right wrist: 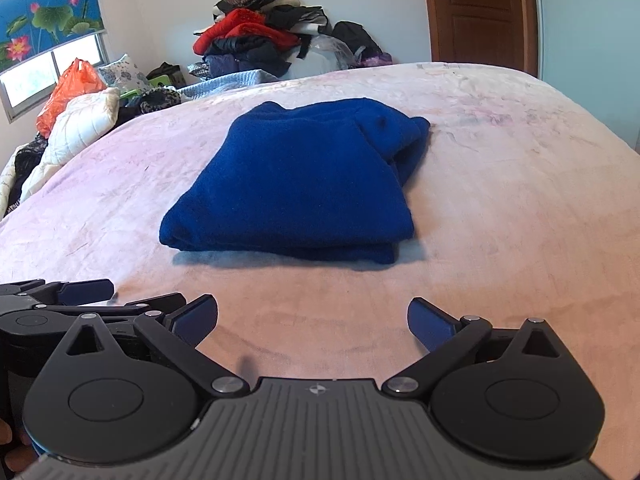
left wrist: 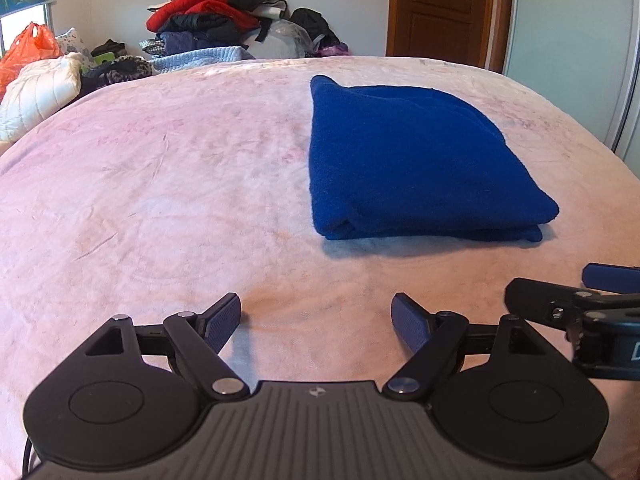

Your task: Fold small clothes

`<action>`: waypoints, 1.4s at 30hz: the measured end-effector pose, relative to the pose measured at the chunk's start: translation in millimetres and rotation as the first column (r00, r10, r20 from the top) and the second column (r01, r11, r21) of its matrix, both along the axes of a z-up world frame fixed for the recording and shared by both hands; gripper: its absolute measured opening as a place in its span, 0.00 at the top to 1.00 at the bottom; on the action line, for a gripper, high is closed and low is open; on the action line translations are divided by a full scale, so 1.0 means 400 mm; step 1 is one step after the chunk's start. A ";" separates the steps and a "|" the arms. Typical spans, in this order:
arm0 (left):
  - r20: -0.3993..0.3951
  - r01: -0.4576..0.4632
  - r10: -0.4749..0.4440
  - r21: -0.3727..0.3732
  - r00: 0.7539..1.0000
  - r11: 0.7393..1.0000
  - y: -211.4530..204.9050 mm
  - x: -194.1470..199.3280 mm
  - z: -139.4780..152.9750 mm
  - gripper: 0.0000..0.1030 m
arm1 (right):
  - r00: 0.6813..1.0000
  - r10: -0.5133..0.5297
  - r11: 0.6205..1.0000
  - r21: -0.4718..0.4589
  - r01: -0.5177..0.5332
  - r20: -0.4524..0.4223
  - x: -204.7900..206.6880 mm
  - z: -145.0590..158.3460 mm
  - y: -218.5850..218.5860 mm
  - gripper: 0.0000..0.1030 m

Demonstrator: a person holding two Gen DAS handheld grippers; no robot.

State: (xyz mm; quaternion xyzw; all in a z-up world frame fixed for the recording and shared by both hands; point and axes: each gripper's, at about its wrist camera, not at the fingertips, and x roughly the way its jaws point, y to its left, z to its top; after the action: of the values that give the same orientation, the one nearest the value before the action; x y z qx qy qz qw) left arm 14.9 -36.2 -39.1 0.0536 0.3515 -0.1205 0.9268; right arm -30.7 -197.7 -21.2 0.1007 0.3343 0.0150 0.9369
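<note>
Blue garment (right wrist: 296, 184) lies folded on the bed (left wrist: 140, 184), ahead of your left tongs (left wrist: 316, 320) and right tongs (right wrist: 313, 320); both gape wide, holding nothing.

A bed (left wrist: 160, 184) covered with a pale pink plush blanket fills the foreground. Behind its far edge, against a plain white wall (right wrist: 168, 4), rises a heap of clothes (left wrist: 216, 16) in red, black and dark blue. On the left lie an orange plastic bag (right wrist: 72, 88) and a white quilted pillow (left wrist: 40, 92). A window (right wrist: 44, 76) there lets in daylight under a roller blind (right wrist: 44, 8) printed with lotus flowers. A brown wooden door (left wrist: 440, 8) with a metal handle stands at the back right, beside a pale wardrobe panel (left wrist: 568, 48).
</note>
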 end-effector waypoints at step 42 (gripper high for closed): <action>0.042 -0.064 0.064 0.011 0.997 0.998 0.031 -0.024 0.001 0.12 | 1.000 0.010 0.997 -0.079 -0.009 0.008 -0.019 -0.010 0.009 0.01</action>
State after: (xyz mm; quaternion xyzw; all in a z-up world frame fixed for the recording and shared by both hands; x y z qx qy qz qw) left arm 5.1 -24.0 -38.9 0.0506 0.3345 -0.0876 0.9369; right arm -38.1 -194.1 -25.4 0.0622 0.3311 0.0067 0.9415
